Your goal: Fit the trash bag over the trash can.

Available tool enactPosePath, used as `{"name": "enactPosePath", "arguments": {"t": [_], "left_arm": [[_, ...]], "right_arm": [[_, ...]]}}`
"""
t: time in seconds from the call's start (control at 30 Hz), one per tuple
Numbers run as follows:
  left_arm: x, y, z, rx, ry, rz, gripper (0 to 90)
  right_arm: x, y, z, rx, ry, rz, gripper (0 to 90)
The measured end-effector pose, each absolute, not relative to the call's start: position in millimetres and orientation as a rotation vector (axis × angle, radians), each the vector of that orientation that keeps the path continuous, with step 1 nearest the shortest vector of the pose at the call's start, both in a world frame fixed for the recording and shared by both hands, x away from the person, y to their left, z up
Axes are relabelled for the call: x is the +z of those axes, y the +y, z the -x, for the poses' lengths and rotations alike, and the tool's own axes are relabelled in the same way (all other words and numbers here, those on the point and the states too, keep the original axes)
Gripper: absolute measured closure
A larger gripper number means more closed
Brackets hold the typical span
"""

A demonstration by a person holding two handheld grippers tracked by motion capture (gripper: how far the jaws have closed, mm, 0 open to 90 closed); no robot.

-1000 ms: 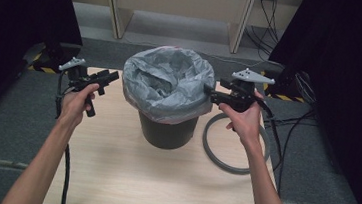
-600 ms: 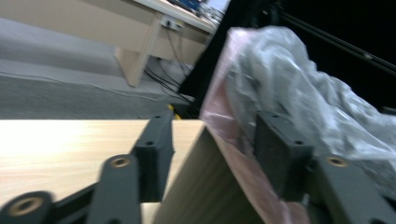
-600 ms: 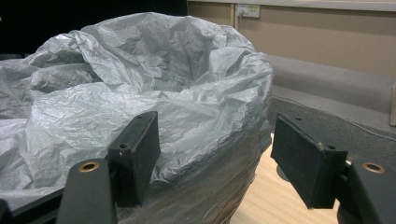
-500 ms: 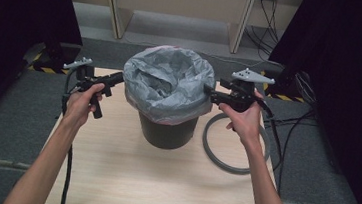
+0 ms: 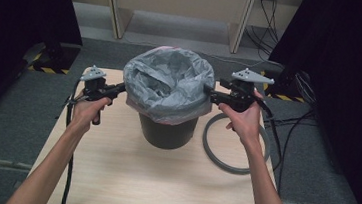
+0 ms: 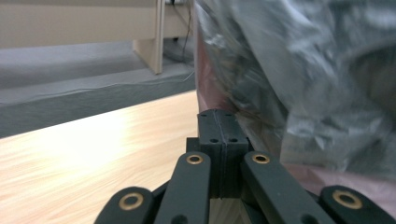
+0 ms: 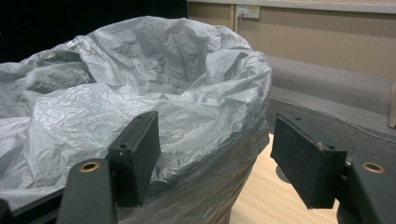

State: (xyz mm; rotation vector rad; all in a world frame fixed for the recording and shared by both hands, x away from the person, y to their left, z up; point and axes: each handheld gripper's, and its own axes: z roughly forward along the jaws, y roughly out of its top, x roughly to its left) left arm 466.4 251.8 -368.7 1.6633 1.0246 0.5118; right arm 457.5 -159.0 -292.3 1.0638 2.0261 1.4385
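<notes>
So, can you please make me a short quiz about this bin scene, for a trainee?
1. True or false: the grey ring sits around the rim of the bin.
2. How does the right hand-held gripper stand? A) open, with one jaw on each side of the bin's rim; B) shut on the ring; C) lying on the table.
3. What lines the bin?

Key
1. False: it lies flat on the table, beside the bin.
2. A.
3. A grey plastic bag, folded over the rim.
</notes>
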Motion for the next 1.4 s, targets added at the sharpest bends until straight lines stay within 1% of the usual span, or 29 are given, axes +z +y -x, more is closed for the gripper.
{"name": "enactPosePath", "arguments": {"t": [0.07,0.1,0.13,0.2,0.23,0.27,0.33,0.43,0.5,0.53,0.57,0.63,0.73,0.77,0.87,0.9,0.93,0.97,1.0,1.03,1.07,1.1,1.13,1.23,1.4], "left_arm": [[-377,245,-464,0.545,1.01,-1.729,89.9],[-377,245,-464,0.545,1.01,-1.729,89.9],[-381,241,-463,0.551,1.004,-1.764,89.9],[-394,232,-463,0.613,0.998,-1.887,89.9],[-401,229,-464,0.608,1.002,-1.909,89.9],[-410,229,-465,0.574,1.021,-1.874,89.9],[-411,230,-464,0.567,1.022,-1.856,89.7],[-405,233,-458,0.596,0.996,-1.838,89.6],[-398,236,-451,0.584,0.972,-1.82,82.6],[-396,237,-447,0.586,0.963,-1.821,77.1],[-393,237,-442,0.598,0.955,-1.832,77.1],[-390,238,-433,0.628,0.942,-1.842,67.1],[-391,241,-417,0.633,0.941,-1.825,53.8],[-397,243,-405,0.634,0.945,-1.829,44.1],[-407,245,-394,0.628,0.952,-1.858,35.3],[-413,246,-388,0.622,0.959,-1.87,33.3],[-419,248,-383,0.621,0.965,-1.881,33.3],[-434,250,-373,0.631,0.992,-1.891,27.0],[-442,251,-370,0.624,1.007,-1.906,23.9],[-442,251,-370,0.624,1.007,-1.906,22.7],[-450,253,-366,0.615,1.012,-1.92,22.7],[-465,255,-360,0.587,1.031,-1.938,21.8],[-465,255,-360,0.587,1.031,-1.938,20.6],[-492,258,-352,0.568,1.062,-2.005,18.9],[-510,260,-347,0.555,1.096,-2.031,17.0]], "right_arm": [[-292,-159,-458,1.438,2.025,-1.064,32.7],[-292,-159,-458,1.438,2.025,-1.064,32.7],[-293,-159,-458,1.438,2.024,-1.063,32.7],[-293,-158,-459,1.436,2.022,-1.064,32.9],[-293,-158,-459,1.436,2.022,-1.064,32.9],[-293,-158,-459,1.436,2.023,-1.064,32.9],[-293,-158,-459,1.435,2.024,-1.063,32.9],[-292,-158,-459,1.436,2.03,-1.066,32.9],[-292,-159,-460,1.435,2.031,-1.066,32.9],[-292,-159,-459,1.435,2.029,-1.063,33.1],[-292,-159,-459,1.435,2.029,-1.063,33.1],[-292,-159,-458,1.436,2.029,-1.061,33.2],[-290,-161,-457,1.437,2.024,-1.058,33.2],[-287,-163,-456,1.443,2.018,-1.056,33.2],[-281,-165,-454,1.439,2.013,-1.052,33.2],[-279,-165,-453,1.439,2.009,-1.047,33.2],[-279,-165,-453,1.439,2.009,-1.047,33.2],[-275,-165,-453,1.438,2.007,-1.041,33.2],[-273,-164,-452,1.442,2.005,-1.039,33.2],[-273,-164,-452,1.442,2.005,-1.039,33.2],[-271,-163,-452,1.438,2.007,-1.034,33.2],[-268,-160,-452,1.438,2.008,-1.023,33.1],[-266,-157,-452,1.439,2.01,-1.017,33.1],[-262,-149,-453,1.427,2.023,-0.999,33.1],[-254,-136,-455,1.419,2.04,-0.971,33.0]]}}
